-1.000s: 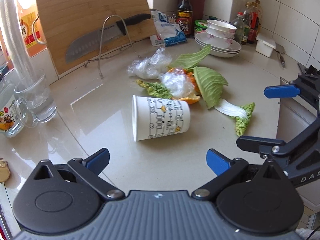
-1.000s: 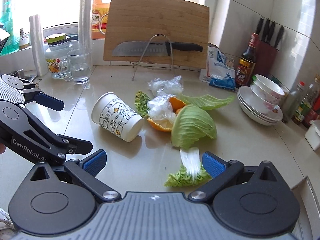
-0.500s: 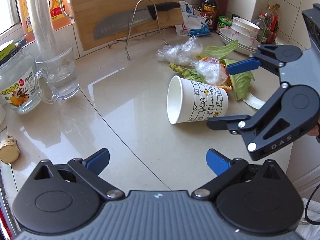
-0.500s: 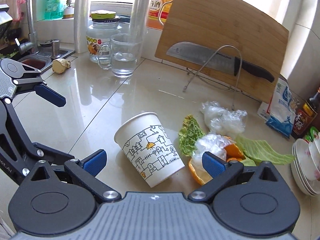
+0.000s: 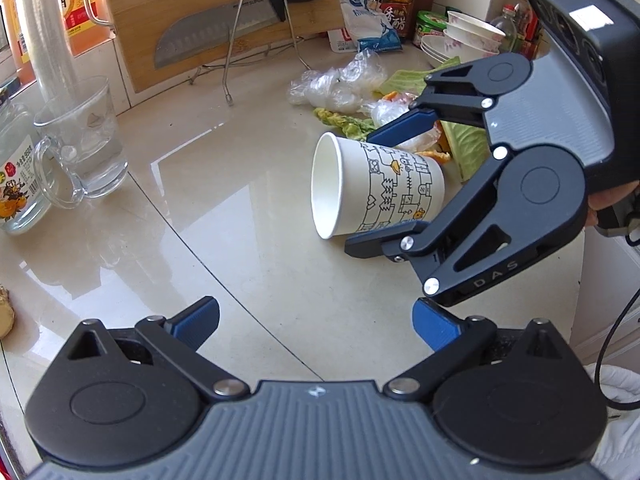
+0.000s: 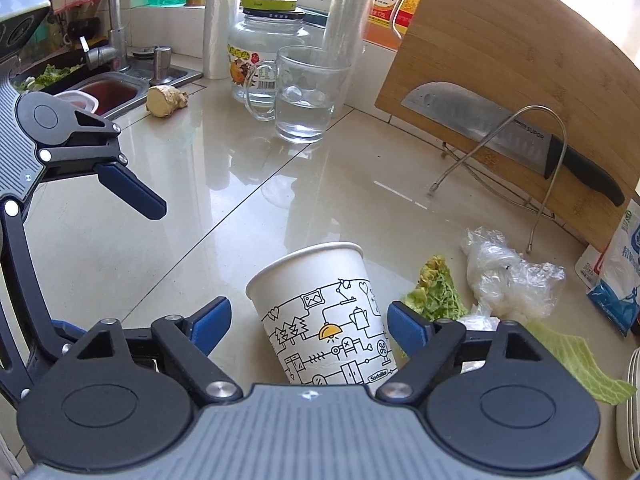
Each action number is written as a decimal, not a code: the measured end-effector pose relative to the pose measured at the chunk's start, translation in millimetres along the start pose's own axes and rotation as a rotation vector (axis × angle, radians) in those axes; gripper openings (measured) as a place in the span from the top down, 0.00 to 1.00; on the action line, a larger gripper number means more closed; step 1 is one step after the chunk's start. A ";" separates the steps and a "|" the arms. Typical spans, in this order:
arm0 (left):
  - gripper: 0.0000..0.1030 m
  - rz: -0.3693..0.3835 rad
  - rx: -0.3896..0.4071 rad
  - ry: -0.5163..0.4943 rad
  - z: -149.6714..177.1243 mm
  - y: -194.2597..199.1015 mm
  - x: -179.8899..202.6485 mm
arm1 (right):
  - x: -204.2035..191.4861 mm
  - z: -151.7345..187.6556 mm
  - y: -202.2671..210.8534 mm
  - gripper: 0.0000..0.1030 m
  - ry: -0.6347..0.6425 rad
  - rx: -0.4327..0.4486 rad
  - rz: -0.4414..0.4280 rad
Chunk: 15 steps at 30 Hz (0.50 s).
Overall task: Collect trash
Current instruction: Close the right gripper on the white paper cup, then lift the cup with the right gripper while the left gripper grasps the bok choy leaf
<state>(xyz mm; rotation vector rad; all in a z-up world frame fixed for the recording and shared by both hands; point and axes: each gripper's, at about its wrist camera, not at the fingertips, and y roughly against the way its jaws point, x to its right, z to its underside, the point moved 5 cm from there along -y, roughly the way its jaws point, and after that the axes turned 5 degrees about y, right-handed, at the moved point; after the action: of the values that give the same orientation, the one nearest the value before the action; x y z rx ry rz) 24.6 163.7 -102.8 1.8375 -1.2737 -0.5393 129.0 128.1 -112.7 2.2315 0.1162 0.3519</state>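
Observation:
A white paper cup (image 6: 324,312) with line drawings lies on its side on the beige counter, mouth toward the glass mug. My right gripper (image 6: 308,320) straddles it and its jaws are closing. The right pad is at the cup's wall; a gap shows on the left side. From the left wrist view, the right gripper (image 5: 360,192) reaches in from the right around the cup (image 5: 376,188). My left gripper (image 5: 316,316) hangs open over bare counter in front of the cup, holding nothing. Behind the cup lie crumpled plastic wrap (image 6: 508,272), a lettuce scrap (image 6: 436,292), cabbage leaves (image 6: 576,364) and orange peel (image 5: 436,156).
A glass mug of water (image 6: 308,96) and a jar (image 6: 260,52) stand at the back left. A knife (image 6: 500,128) rests on a wire stand against a cutting board (image 6: 500,40). Stacked bowls (image 5: 468,36) and a sauce bottle (image 5: 396,0) fill the far corner. A ginger piece (image 6: 164,100) lies by the sink (image 6: 108,92).
My right gripper has swung left from the vegetable scraps to the cup, rolled, and narrowed its jaws around it. The left gripper's view has turned toward the mug.

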 end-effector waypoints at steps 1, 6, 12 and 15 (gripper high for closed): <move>0.01 0.002 -0.004 -0.001 0.1 -1.1 0.9 | -0.5 0.5 -1.0 0.18 0.014 -0.006 0.002; 0.01 0.007 -0.007 -0.004 0.5 -3.0 2.3 | -1.6 5.6 -2.4 0.34 0.046 -0.034 0.008; 0.01 0.010 -0.002 -0.017 -0.4 -2.7 6.8 | 4.4 9.1 10.4 0.34 -0.060 -0.003 -0.014; 0.01 0.016 -0.003 -0.033 -0.5 -3.0 10.4 | 8.5 11.5 20.0 0.35 -0.122 0.021 -0.012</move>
<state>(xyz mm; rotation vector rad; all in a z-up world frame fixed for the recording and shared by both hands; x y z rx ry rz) 30.8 154.9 -103.8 1.8209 -1.3076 -0.5646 139.7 108.6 -102.3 2.2655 0.0690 0.2081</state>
